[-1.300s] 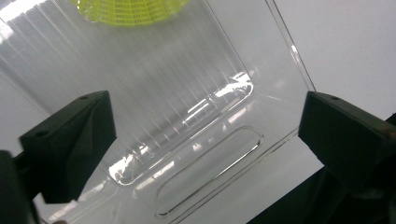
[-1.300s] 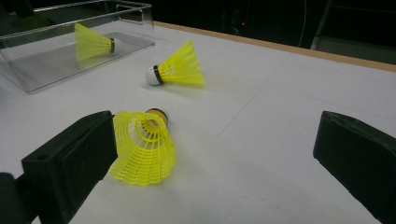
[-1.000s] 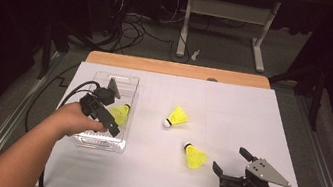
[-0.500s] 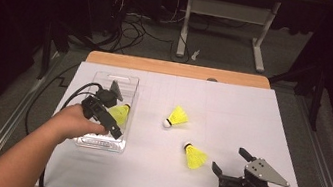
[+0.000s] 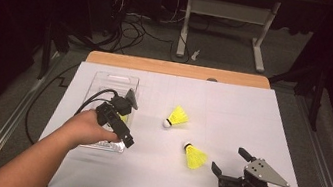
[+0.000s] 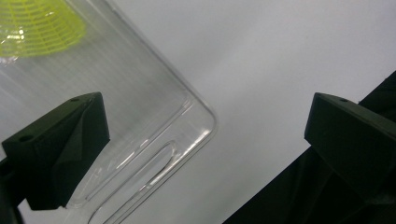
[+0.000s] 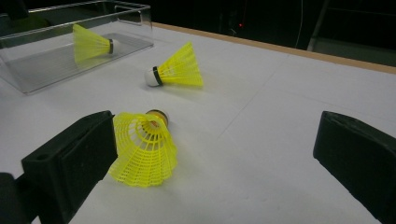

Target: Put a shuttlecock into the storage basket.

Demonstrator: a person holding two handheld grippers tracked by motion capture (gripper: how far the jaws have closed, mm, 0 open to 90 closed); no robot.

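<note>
the left gripper hovers over the near corner of the clear plastic tray, its jaws spread apart and holding nothing; one yellow shuttlecock lies inside the tray. the right gripper sits low near the bench's front edge, jaws wide apart, just beside the nearest shuttlecock. another shuttlecock lies between it and the tray. the white surface to the far right stays open.
</note>
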